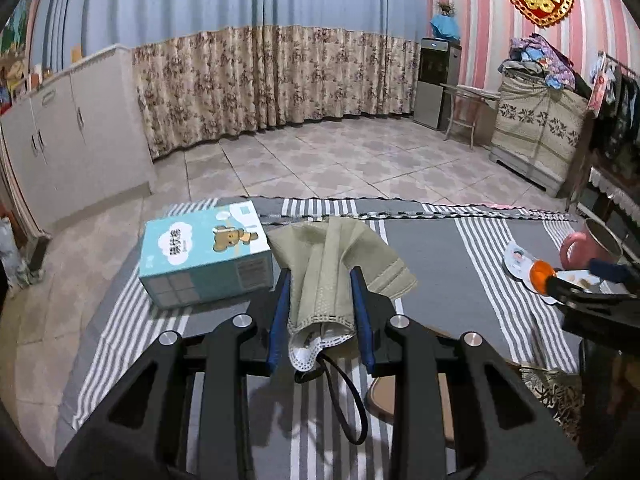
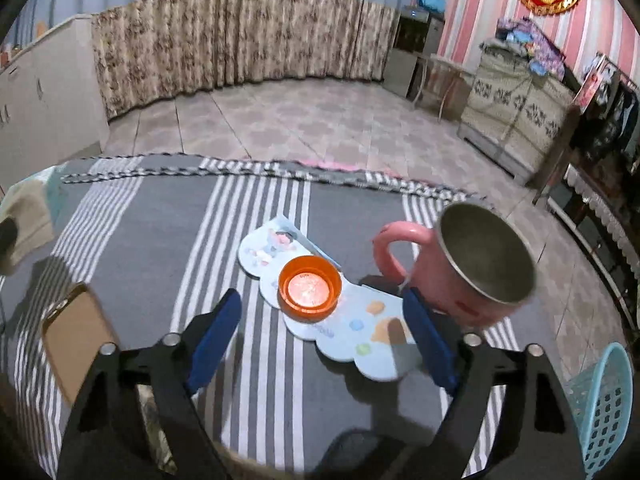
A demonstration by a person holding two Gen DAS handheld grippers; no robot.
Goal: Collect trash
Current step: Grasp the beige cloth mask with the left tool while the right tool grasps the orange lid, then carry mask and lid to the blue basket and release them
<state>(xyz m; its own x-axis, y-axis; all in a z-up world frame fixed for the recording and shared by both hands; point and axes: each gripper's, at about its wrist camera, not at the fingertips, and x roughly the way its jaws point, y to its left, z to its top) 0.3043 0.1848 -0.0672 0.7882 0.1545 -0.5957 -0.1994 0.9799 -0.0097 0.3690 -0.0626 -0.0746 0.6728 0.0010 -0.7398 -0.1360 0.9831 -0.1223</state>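
The left gripper (image 1: 320,300) has its jaws clamped on a soft, limp mask (image 1: 336,272), held above the striped counter (image 1: 432,248). The right gripper (image 2: 320,320) has jaws apart, straddling an orange cap (image 2: 310,290) lying on a card (image 2: 360,336). The cap looks light, stiff and slick; grip across its rim.

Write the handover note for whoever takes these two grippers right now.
Left gripper: shut on a used olive face mask, lifted over the striped cloth.
Right gripper: open, nothing held, jaws either side of the orange cap, which sits on a blue cloud-shaped card beside the pink mug.
Blue perforated basket: past the table's right edge.
Done: mask picked up.
Left: grip cap, probably bin mask, cap and card.
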